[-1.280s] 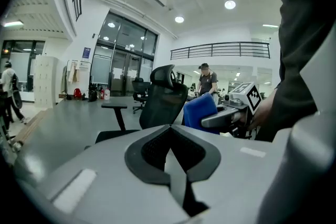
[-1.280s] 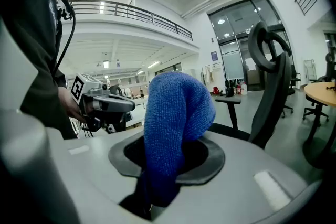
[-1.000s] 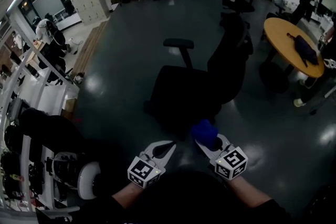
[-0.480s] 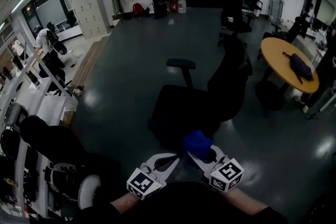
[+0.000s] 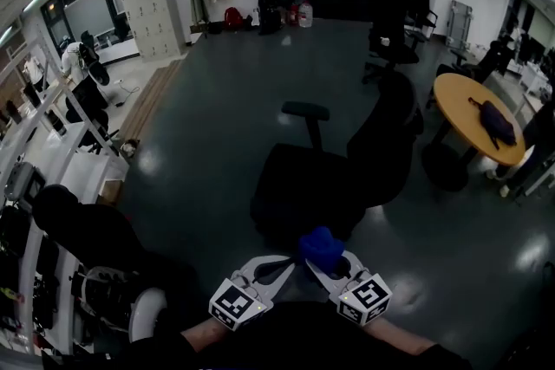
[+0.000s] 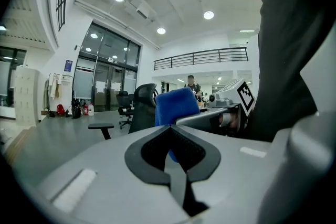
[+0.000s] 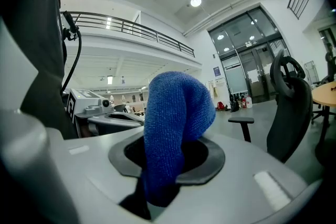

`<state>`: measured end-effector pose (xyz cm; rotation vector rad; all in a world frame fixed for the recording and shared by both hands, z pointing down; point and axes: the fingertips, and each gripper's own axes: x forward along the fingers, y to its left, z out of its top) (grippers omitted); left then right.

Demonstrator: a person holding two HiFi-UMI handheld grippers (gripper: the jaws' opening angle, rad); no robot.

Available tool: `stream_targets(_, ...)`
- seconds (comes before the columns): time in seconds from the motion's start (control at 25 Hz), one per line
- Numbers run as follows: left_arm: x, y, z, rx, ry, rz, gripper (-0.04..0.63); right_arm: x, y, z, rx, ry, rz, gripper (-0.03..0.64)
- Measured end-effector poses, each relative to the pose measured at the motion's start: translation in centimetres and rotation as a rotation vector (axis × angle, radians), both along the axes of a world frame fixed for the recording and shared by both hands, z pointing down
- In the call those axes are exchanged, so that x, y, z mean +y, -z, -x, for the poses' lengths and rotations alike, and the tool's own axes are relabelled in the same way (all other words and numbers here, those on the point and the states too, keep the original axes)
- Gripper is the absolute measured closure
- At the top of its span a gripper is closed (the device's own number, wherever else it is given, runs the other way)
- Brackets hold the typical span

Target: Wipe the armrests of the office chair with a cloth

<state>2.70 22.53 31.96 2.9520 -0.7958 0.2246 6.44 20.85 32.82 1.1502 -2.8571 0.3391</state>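
**Listener:** Where is the cloth, and what holds it?

**Operator:** I see the blue cloth (image 5: 322,244) pinched in the fingers of my right gripper (image 5: 328,266). It is low in the head view, just in front of the near edge of the black office chair (image 5: 316,178). In the right gripper view, the fingers clamp the lower part of the cloth (image 7: 176,113) and the rest stands out in a thick bunch. My left gripper (image 5: 276,266) sits just beside the right one, fingers pressed together with nothing between them. The blue showing past them in the left gripper view is the same cloth (image 6: 176,105), held by the other gripper.

**Listener:** Why hold it like that?

**Operator:** I judge that a wad sticking out past the fingertips makes a soft pad to press on an armrest, with the hard fingers clear of it. The left gripper looks spare, perhaps ready to steady the chair.

**Listener:** Which way does the cloth point?

**Operator:** Its long axis runs along the fingers, away from me and toward the seat. In the right gripper view its free end folds over to the right. The one armrest (image 5: 305,110) I can make out is on the chair's far side, on an upright post. Its pad lies crosswise in the head view, well apart from the cloth. I cannot pick out the near armrest against the dark seat. By my reading, no wiping has begun.
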Motion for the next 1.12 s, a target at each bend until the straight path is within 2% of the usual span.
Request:
stream_targets(0.28, -0.1, -0.5, -0.1, -0.008, -0.012, 0.006, 0.577, -0.1, -0.7, -0.3, -0.005, -0.023, 0.014, 0.486)
stream_targets(1.12, 0.2, -1.2, 0.9, -0.003, -0.009, 0.02, 0.577, 0.6, -1.6, 1.1, 0.018, 0.007, 0.033, 0.486)
